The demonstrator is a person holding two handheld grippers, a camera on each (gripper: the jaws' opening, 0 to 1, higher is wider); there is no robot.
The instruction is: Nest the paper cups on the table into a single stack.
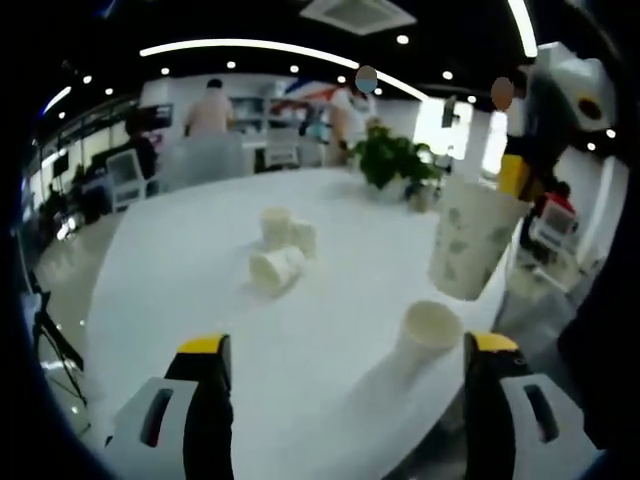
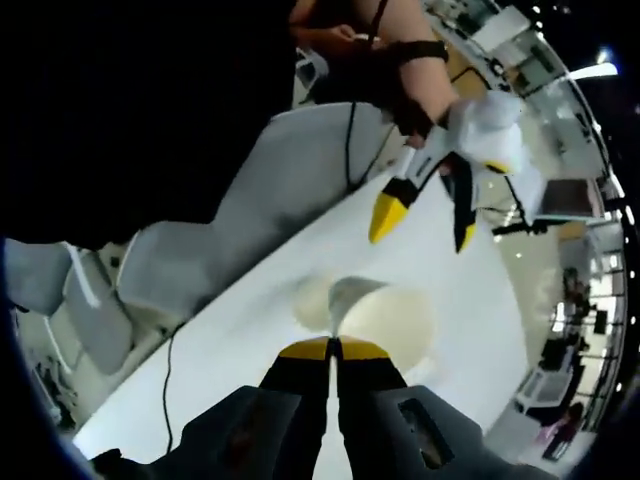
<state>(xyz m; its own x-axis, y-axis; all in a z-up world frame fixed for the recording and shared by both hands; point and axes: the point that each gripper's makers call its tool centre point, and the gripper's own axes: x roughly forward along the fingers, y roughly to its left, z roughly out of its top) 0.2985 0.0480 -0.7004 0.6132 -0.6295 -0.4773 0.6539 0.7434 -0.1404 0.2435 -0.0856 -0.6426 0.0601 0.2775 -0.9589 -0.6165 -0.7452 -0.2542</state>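
— Four cups on the white table (image 1: 180, 260), or more?
— Three lie in a loose cluster (image 1: 281, 250) near its middle, plain white, at least one on its side; a fourth white cup (image 1: 428, 335) stands upright near the table's edge, mouth up; a fifth, the patterned cup (image 1: 470, 240), hangs in the air above it, tilted, pinched at its rim by the right gripper (image 1: 515, 180).
— And from the right gripper view?
— That gripper (image 2: 333, 347) has its yellow tips pressed together on the thin rim of the patterned cup (image 2: 385, 315); you look down into its pale inside; beyond it the left gripper (image 2: 425, 225) hangs over the table (image 2: 250, 330) with jaws spread wide, holding nothing.
— What surrounds it?
— A potted plant (image 1: 392, 160) at the far side of the table; grey chairs (image 2: 290, 180) along its edge; people standing in the background; nothing lies between the held cup and the upright one.
— The left gripper (image 1: 345, 355)?
— Wide apart; the upright cup sits just inside its right jaw.
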